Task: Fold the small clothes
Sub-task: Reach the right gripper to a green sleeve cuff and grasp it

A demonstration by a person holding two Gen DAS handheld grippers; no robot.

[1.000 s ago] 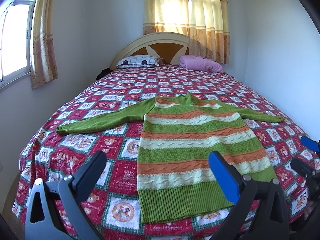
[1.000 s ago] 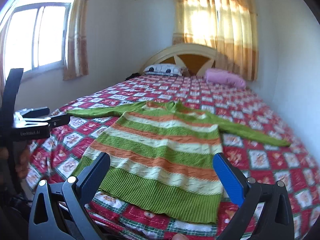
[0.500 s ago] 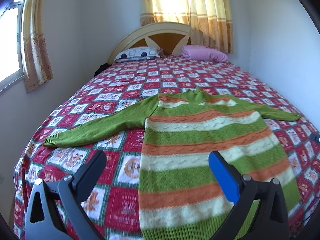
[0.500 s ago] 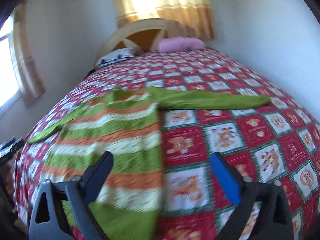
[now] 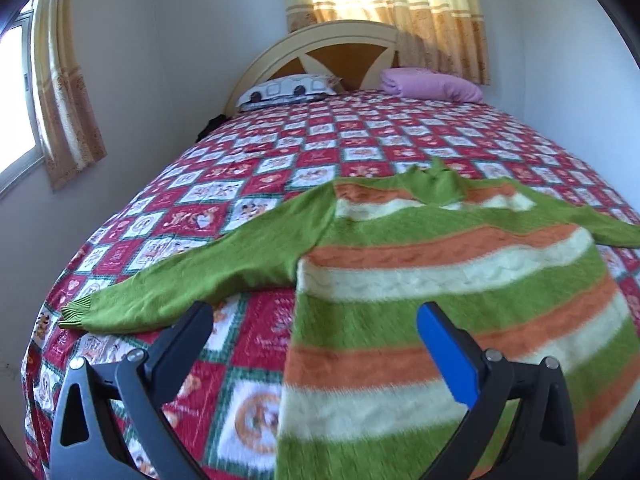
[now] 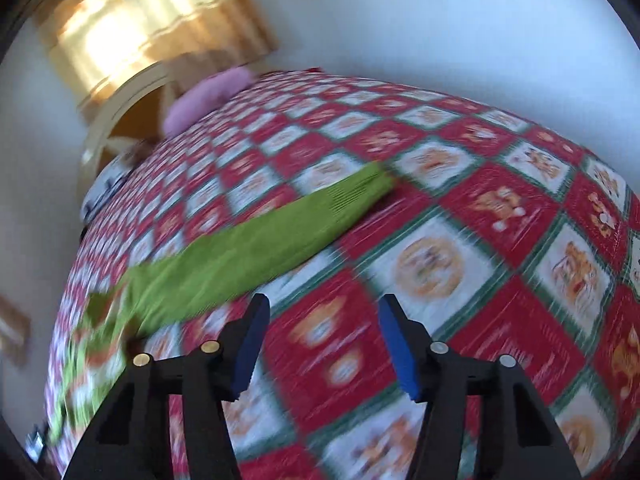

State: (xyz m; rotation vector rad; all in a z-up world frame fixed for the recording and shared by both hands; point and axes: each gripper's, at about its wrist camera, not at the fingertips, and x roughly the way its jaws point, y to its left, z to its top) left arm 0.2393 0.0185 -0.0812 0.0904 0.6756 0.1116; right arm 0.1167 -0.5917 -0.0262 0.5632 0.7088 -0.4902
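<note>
The sweater, striped green, orange and cream, lies flat and face up on the bed, which is covered by a red and white checked quilt. Its green collar points toward the headboard, and its body spreads toward the foot of the bed. One green sleeve stretches out from the sweater toward the window side, its ribbed cuff near the bed's edge. The other sleeve reaches toward the wall side, its cuff flat on the quilt.

The left tool hovers above the sweater, over the seam where body and sleeve meet, its jaws spread wide and holding nothing. The right tool hangs over bare quilt just beside the wall-side sleeve, jaws parted and empty; that view is heavily blurred, so how close it is to the cloth is hard to judge.

By the headboard rest a patterned pillow and a pink pillow.
</note>
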